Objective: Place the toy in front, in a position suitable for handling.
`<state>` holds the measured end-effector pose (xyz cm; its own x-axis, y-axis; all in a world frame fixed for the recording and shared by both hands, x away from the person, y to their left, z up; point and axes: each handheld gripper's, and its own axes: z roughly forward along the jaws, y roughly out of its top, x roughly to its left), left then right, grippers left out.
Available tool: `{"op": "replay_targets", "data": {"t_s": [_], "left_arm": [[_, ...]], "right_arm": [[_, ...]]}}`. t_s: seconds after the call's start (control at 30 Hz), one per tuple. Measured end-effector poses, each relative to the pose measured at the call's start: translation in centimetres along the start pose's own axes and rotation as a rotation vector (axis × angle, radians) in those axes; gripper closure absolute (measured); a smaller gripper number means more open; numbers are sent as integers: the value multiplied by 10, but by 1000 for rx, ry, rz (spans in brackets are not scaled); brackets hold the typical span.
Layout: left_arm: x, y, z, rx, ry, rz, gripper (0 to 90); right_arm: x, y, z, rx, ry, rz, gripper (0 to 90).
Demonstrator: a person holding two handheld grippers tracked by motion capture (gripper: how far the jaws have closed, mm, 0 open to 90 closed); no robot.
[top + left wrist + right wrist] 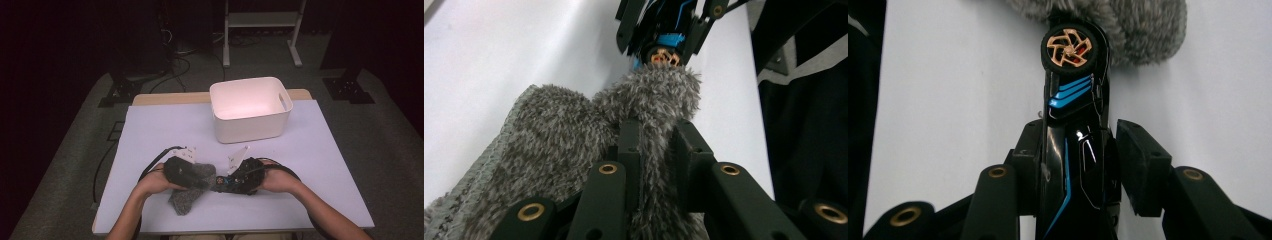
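A grey fuzzy sock (191,191) hangs from my left gripper (201,176), which is shut on a fold of it near the table's front middle. In the left gripper view the pile of the sock (559,140) bulges up between the jaws of the left gripper (659,131). My right gripper (226,182) is shut on a black toy car (239,179) with blue stripes and copper wheels. In the right gripper view, the toy car (1073,125) sits nose-forward in the right gripper (1079,137). Its front wheel touches the sock (1140,25). The car's nose (664,50) meets the sock's tip.
A white plastic bin (250,125) with handle cut-outs stands at the back middle of the pale table (160,125). Cables trail from both grippers over the front half. Beyond the table lie a dark carpeted floor and a white stand's legs (262,30).
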<state>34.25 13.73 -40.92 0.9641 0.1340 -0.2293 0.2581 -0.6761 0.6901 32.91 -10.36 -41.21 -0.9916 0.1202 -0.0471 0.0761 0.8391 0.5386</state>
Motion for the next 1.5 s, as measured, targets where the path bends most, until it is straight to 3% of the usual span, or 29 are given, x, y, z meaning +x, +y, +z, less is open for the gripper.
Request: {"op": "replay_targets", "data": {"t_s": [0.1, 0.23, 0.33, 0.6, 1.0, 1.5], "left_arm": [[-1, 4, -6, -9, 13, 7, 765], [-2, 12, -26, -10, 50, 17, 769], [-5, 21, -32, 1, 65, 31, 769], [-11, 38, -31, 25, 78, 81, 768], [-13, 42, -23, 51, 74, 87, 767], [-16, 52, -21, 72, 76, 105, 767]], "right_arm": [[-1, 4, 1, -13, 7, -2, 562], [-9, 9, 2, -104, 24, 36, 561], [-11, 14, 2, -136, 20, 39, 560], [-8, -1, -9, -171, -3, 55, 559], [0, -34, -31, -234, -40, 86, 557], [12, -58, -54, -277, -110, 103, 559]]}}
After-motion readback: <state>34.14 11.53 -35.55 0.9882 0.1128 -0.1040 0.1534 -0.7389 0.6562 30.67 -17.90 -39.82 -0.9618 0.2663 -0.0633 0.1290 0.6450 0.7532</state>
